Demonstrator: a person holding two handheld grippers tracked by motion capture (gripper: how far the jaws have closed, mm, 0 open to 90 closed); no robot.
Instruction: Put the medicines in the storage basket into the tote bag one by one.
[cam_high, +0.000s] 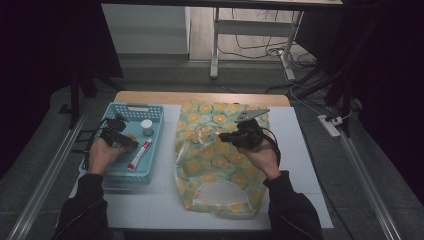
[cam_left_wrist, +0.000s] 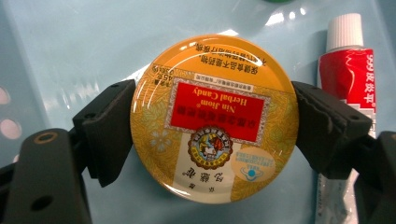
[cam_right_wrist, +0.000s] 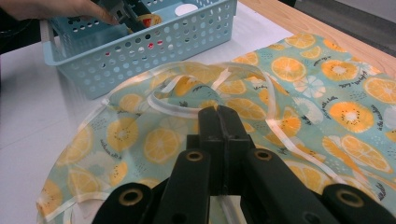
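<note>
the left gripper (cam_left_wrist: 212, 126) pinched the round candy tin (cam_left_wrist: 214, 119) in the blue basket (cam_high: 116, 175); the right gripper (cam_right_wrist: 223, 122), jaws pressed together, held the fruit-print bag (cam_right_wrist: 327, 93).

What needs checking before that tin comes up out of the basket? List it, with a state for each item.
1. Candy tin centred between the left gripper's jaws: ok.
2. Both pads against the tin's rim: ok, they look to be touching on opposite sides.
3. Toothpaste tube clear of the nearer jaw: cannot tell; it lies right beside that jaw.
4. Blue basket sitting flat on the table: ok.
5. Right gripper shut at the fruit-print bag: ok; whether it pinches the fabric, cannot tell.
6. Bag mouth open wide enough to take the tin: cannot tell.
</note>
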